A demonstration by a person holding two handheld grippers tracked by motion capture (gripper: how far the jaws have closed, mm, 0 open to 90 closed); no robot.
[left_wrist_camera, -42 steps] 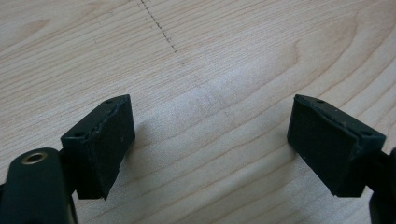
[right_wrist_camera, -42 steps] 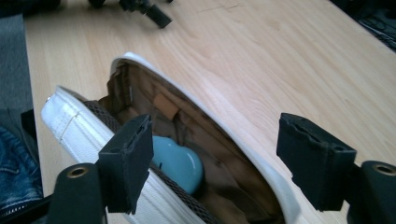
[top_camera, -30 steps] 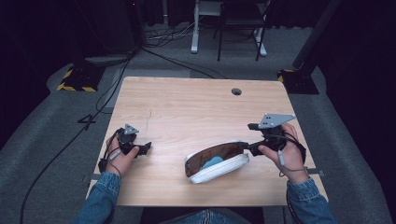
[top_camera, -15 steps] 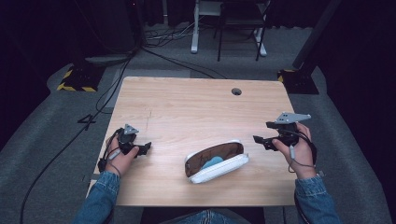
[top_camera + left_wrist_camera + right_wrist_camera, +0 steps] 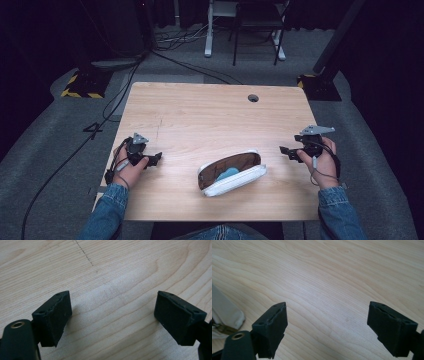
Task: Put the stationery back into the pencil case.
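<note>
While two grippers sit over the bench (image 5: 210, 115), the left gripper (image 5: 156, 159) rests near the left edge, jaws spread wide on nothing. One white pouch (image 5: 235, 176) lies unzipped near the front edge, its long axis rising toward the right, something blue inside. Near the right edge, the right gripper (image 5: 286, 151) gapes empty too.

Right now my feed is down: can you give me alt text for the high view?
An open white pouch with something blue inside lies near the front of a wooden table. A person holds the left hand-held gripper and the right hand-held gripper on either side of it, both clear of it.
</note>
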